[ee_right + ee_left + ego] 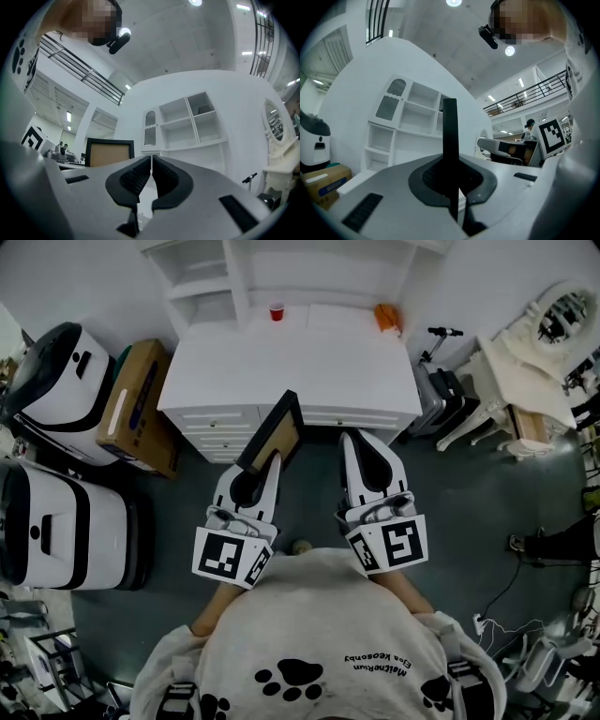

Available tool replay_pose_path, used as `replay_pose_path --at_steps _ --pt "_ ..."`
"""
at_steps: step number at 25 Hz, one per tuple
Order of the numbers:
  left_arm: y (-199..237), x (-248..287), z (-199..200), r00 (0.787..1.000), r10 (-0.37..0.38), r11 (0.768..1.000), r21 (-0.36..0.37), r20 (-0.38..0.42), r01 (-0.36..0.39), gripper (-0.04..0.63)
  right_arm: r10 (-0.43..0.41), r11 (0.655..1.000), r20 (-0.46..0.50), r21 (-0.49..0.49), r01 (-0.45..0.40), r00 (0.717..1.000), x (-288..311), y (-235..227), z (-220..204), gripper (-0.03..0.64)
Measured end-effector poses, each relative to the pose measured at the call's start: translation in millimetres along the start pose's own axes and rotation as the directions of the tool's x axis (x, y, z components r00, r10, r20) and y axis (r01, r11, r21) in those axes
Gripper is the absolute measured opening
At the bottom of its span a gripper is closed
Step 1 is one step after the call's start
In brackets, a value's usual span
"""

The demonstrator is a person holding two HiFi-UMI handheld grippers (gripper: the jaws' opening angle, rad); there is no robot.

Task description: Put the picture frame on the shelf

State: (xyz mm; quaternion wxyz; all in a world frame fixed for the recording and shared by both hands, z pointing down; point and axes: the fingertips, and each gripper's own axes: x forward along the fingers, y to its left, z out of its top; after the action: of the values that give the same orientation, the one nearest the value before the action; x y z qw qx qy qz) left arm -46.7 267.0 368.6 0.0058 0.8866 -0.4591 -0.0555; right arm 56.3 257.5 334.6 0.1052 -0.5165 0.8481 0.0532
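A black picture frame [277, 430] with a brown board stands on edge in my left gripper [274, 458], which is shut on its lower edge, in front of the white dresser [291, 367]. In the left gripper view the frame [450, 140] is a dark upright bar pinched between the pads of my left gripper [453, 183]. The white shelf unit [211, 282] rises behind the dresser top; it shows ahead as open shelves [410, 122]. My right gripper [362, 439] is beside the left, shut and empty. In the right gripper view its pads [140, 180] meet, with the frame [109, 153] to the left.
A red cup [277, 311] and an orange object [387, 317] stand at the back of the dresser top. A cardboard box [141, 409] and two white machines [56, 381] are on the left. A scooter [441, 381] and a white vanity chair [525, 362] are on the right.
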Motion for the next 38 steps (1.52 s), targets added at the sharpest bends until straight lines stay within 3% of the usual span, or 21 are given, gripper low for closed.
replay_pose_path --at_steps 12,23,38 --pt "15.9 23.2 -9.5 0.999 0.032 0.999 -0.010 -0.023 -0.032 0.028 0.029 0.999 -0.033 0.031 -0.028 0.999 23.0 -11.6 -17.6 0.041" --pt "50.8 68.7 -8.3 0.999 -0.021 1.000 -0.013 -0.025 0.021 0.028 -0.001 1.000 -0.058 0.012 0.002 0.998 71.7 -30.1 -29.5 0.040" --pt "148.6 143.6 -0.4 0.993 -0.121 0.993 -0.011 0.003 0.121 0.028 -0.063 0.997 -0.054 -0.048 0.060 0.997 186.7 -42.4 -47.7 0.040"
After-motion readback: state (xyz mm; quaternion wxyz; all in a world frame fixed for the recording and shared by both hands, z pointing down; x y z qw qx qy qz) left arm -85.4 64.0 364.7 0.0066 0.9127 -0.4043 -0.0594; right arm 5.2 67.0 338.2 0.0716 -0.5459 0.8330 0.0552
